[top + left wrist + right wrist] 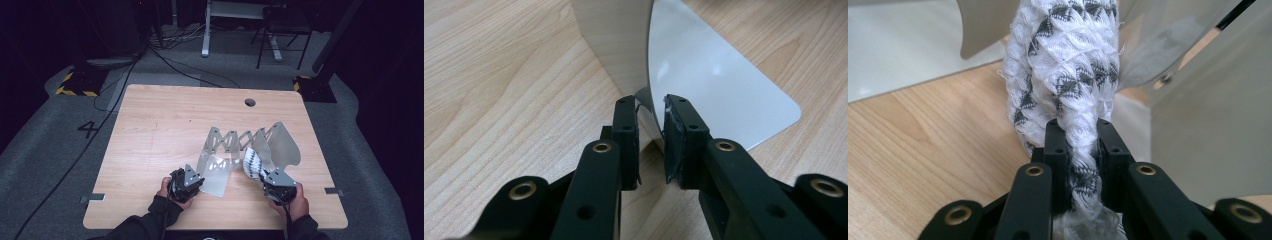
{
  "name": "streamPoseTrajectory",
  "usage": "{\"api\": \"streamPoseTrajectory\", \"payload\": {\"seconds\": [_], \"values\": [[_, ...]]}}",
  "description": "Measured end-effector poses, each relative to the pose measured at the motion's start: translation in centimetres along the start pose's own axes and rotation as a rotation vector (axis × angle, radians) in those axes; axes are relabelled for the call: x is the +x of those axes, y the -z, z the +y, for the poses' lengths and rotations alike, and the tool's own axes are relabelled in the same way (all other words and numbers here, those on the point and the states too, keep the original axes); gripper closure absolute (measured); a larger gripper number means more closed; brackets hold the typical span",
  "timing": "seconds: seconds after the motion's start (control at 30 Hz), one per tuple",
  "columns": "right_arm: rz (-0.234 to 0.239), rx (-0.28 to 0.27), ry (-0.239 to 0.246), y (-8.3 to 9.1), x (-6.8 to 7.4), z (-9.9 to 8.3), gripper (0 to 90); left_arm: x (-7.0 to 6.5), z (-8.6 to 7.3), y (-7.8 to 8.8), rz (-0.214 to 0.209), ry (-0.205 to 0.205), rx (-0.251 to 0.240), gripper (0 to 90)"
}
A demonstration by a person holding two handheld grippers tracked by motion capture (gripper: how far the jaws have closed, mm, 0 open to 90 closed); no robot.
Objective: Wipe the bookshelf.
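The left tool (pixel 650 125) pinched the metal rack's end panel (pixel 704 85) to steady it, while the right tool (pixel 1082 145) clamped a patterned cloth (pixel 1068 65) for hanging beside it.

left gripper (pixel 192 183): at rack (pixel 240 145) panel | right gripper (pixel 267 176): holds cloth (pixel 252 162) | tabletop (pixel 150 130): wood
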State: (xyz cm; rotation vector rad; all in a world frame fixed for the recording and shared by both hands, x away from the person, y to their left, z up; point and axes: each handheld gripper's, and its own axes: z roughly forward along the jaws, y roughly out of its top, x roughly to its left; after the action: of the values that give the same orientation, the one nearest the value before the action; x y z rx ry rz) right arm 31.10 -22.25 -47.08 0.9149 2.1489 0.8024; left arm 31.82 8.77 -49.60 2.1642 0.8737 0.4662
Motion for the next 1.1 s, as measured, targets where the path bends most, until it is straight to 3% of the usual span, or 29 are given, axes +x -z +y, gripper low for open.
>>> {"api": "streamPoseTrajectory", "payload": {"seconds": [0.13,0.2,0.23,0.3,0.5,0.63,0.87,1.1], "values": [[-0.002,-0.004,-0.005,-0.1,0.1,0.1,78.9,0.0,0.0,0.0,-0.003,0.002,0.000,76.4],[-0.038,-0.072,0.029,1.1,0.6,1.0,78.9,0.0,0.0,0.0,0.000,0.000,0.000,76.4],[-0.038,-0.072,0.029,1.1,0.6,1.0,78.9,0.0,0.0,0.0,0.000,0.000,0.000,76.4],[-0.083,-0.132,0.044,2.1,0.8,1.7,78.9,0.0,0.0,0.0,-0.001,0.000,0.001,76.4],[-0.140,-0.250,0.024,4.4,0.3,3.4,78.9,0.0,0.0,0.0,-0.002,-0.003,0.000,76.3],[-0.142,-0.291,-0.001,5.3,-0.1,4.3,78.9,0.0,0.0,0.0,-0.002,-0.003,-0.001,76.3],[-0.077,-0.260,0.054,3.6,1.3,5.4,78.9,0.0,0.0,0.0,-0.007,-0.001,0.000,76.1],[-0.011,-0.206,0.072,1.3,2.2,5.8,78.8,0.0,0.0,-0.1,-0.012,-0.004,-0.001,76.0]]}}
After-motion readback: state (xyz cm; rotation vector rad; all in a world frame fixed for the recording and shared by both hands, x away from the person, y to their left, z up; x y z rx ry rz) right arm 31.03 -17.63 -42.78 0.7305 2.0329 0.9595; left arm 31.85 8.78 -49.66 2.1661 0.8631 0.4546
